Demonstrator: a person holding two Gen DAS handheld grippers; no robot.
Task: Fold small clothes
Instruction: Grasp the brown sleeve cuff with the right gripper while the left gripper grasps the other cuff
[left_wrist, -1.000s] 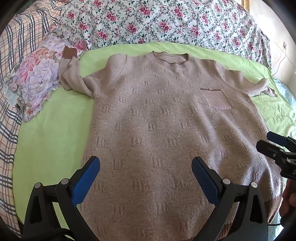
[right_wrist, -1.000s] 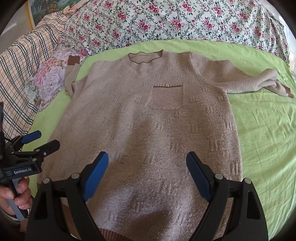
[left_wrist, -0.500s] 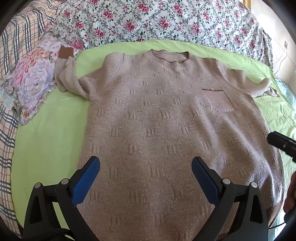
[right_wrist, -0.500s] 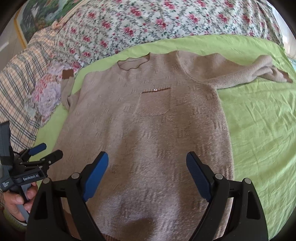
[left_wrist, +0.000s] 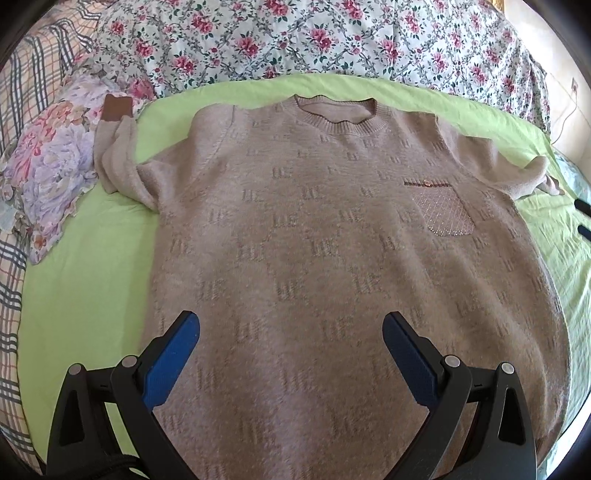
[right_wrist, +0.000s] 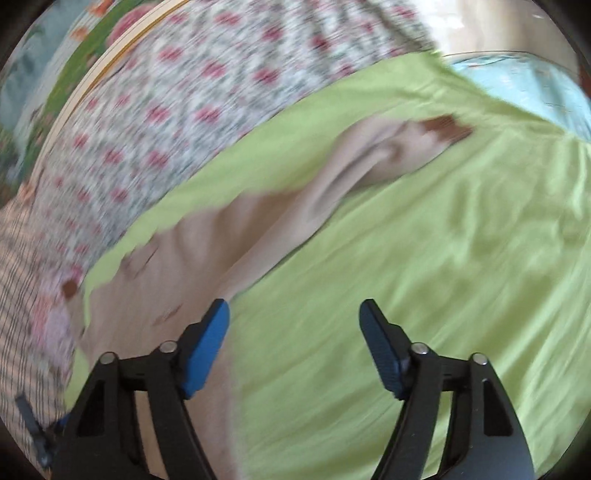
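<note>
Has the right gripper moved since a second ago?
Yes. The right gripper has swung right, off the sweater's body, over the green sheet toward the right sleeve.

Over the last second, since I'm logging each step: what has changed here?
The right gripper swung off the sweater's body toward its right sleeve, now blurred and over the green sheet. The left gripper eased forward. Nothing was grasped or released; both stay open, and the sweater lies flat as before.

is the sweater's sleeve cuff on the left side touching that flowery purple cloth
Touching. The left wrist view shows the sweater with its brown sleeve cuff lying on the edge of the flowery purple cloth, no green sheet between them.
</note>
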